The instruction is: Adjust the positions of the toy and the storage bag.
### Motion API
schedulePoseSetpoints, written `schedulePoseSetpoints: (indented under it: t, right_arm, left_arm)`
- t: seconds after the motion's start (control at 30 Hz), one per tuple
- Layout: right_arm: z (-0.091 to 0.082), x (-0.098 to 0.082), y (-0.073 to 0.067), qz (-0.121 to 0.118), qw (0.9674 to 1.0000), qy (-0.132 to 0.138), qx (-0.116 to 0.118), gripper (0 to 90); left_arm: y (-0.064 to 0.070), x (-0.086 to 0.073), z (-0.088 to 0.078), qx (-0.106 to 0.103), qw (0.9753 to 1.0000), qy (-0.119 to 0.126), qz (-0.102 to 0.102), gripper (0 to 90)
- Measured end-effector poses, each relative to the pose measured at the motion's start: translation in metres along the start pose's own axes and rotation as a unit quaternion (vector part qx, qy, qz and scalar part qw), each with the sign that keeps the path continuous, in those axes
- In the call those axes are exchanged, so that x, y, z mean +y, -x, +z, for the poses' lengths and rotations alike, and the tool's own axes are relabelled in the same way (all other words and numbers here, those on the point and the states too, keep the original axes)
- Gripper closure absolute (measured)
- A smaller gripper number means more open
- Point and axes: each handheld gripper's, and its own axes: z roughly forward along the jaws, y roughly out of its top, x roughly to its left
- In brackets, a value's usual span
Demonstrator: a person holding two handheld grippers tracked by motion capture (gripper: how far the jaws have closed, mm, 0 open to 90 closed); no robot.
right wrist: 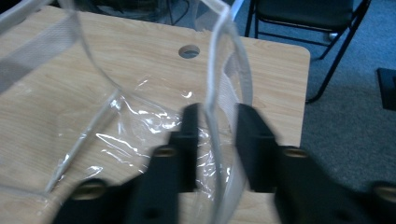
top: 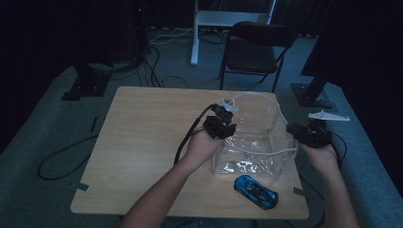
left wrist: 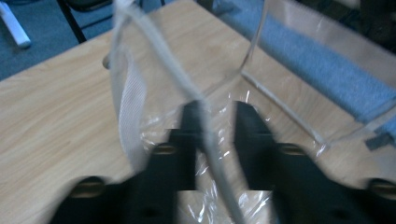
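I am straddling the clear plastic bag's point(top: 254, 137) left rim with my left gripper point(left wrist: 212, 123), right rim with my right gripper point(right wrist: 215, 126); both jaws standing apart, pads not pressing. A blue toy car point(top: 255, 190) is lying near.

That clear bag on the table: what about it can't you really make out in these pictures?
- Clear bag, high view: dim light and see-through walls hide where its rim runs.
- Left gripper, left gripper view: blur hides whether the pads press the rim.
- Right gripper, right gripper view: the same doubt.
- Blue toy car: details too small.
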Motion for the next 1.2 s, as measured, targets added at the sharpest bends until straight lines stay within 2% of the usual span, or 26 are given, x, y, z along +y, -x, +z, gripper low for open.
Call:
schedulePoseSetpoints:
  t: [0.03, 0.1, 0.17, 0.2, 0.23, 0.3, 0.37, 0.43, 0.53, 0.63, 0.73, 0.77, 0.83, 0.9, 0.97, 1.03, 1.07, 1.13, 1.2]
  right_arm:
    - [0.000, -0.001, 0.000, 0.000, 1.0000, 0.005, 0.006, 48.7]
    - [-0.004, -0.003, -0.003, -0.001, 0.9991, 0.034, 0.027, 30.4]
    - [-0.008, -0.006, -0.004, 0.008, 0.9964, 0.066, 0.052, 14.3]
    - [-0.010, -0.007, -0.005, 0.010, 0.9950, 0.079, 0.060, 12.4]
    - [-0.014, -0.009, -0.007, 0.013, 0.9931, 0.096, 0.067, 11.1]
    - [-0.021, -0.012, -0.011, 0.015, 0.9909, 0.118, 0.063, 10.7]
    - [-0.028, -0.014, -0.014, 0.014, 0.9878, 0.137, 0.073, 10.7]
    - [-0.033, -0.017, -0.019, 0.007, 0.9865, 0.140, 0.085, 10.7]
    - [-0.042, -0.022, -0.028, -0.009, 0.9854, 0.144, 0.091, 10.8]
    - [-0.051, -0.030, -0.036, -0.028, 0.9838, 0.150, 0.094, 10.7]
    - [-0.059, -0.039, -0.041, -0.031, 0.9818, 0.159, 0.099, 10.7]
    - [-0.061, -0.043, -0.043, -0.033, 0.9812, 0.162, 0.099, 10.8]
    - [-0.065, -0.050, -0.047, -0.036, 0.9807, 0.164, 0.100, 10.8]
    - [-0.069, -0.058, -0.050, -0.037, 0.9803, 0.167, 0.098, 10.8]
    - [-0.072, -0.065, -0.053, -0.045, 0.9809, 0.166, 0.092, 10.8]
    - [-0.073, -0.074, -0.056, -0.046, 0.9817, 0.159, 0.095, 10.7]
    - [-0.073, -0.078, -0.058, -0.048, 0.9827, 0.157, 0.085, 10.8]
    - [-0.074, -0.087, -0.060, -0.049, 0.9826, 0.154, 0.092, 10.8]
    - [-0.073, -0.096, -0.062, -0.049, 0.9839, 0.147, 0.090, 10.7]
  left_arm:
    - [-0.002, 0.000, -0.001, -0.003, 0.9999, 0.012, -0.006, 55.2]
    - [-0.005, -0.001, -0.006, -0.022, 0.9989, 0.036, -0.020, 37.5]
    - [-0.007, -0.002, -0.012, -0.025, 0.9976, 0.059, -0.025, 23.8]
    - [-0.009, -0.003, -0.016, -0.026, 0.9965, 0.074, -0.029, 18.1]
    - [-0.011, -0.003, -0.020, -0.026, 0.9956, 0.085, -0.029, 16.7]
    - [-0.015, -0.006, -0.027, -0.024, 0.9937, 0.107, -0.027, 16.2]
    - [-0.020, -0.009, -0.034, -0.024, 0.9928, 0.115, -0.023, 9.1]
    - [-0.025, -0.014, -0.041, -0.021, 0.9916, 0.126, -0.018, 9.1]
    - [-0.034, -0.025, -0.052, -0.013, 0.9901, 0.139, -0.006, 9.1]
    - [-0.042, -0.042, -0.063, 0.000, 0.9868, 0.161, 0.010, 9.1]
    - [-0.050, -0.062, -0.072, 0.016, 0.9832, 0.181, 0.021, 9.1]
    - [-0.053, -0.069, -0.075, 0.019, 0.9819, 0.187, 0.019, 9.1]
    - [-0.058, -0.081, -0.079, 0.024, 0.9818, 0.187, 0.018, 9.1]
    - [-0.062, -0.092, -0.083, 0.031, 0.9805, 0.194, 0.014, 9.2]
    - [-0.068, -0.105, -0.088, 0.039, 0.9799, 0.195, 0.006, 9.2]
    - [-0.074, -0.117, -0.092, 0.047, 0.9799, 0.194, 0.001, 9.2]
    - [-0.077, -0.123, -0.094, 0.050, 0.9801, 0.192, -0.003, 9.2]
    - [-0.084, -0.136, -0.096, 0.056, 0.9802, 0.190, -0.013, 9.2]
    - [-0.090, -0.150, -0.098, 0.062, 0.9795, 0.190, -0.020, 9.2]
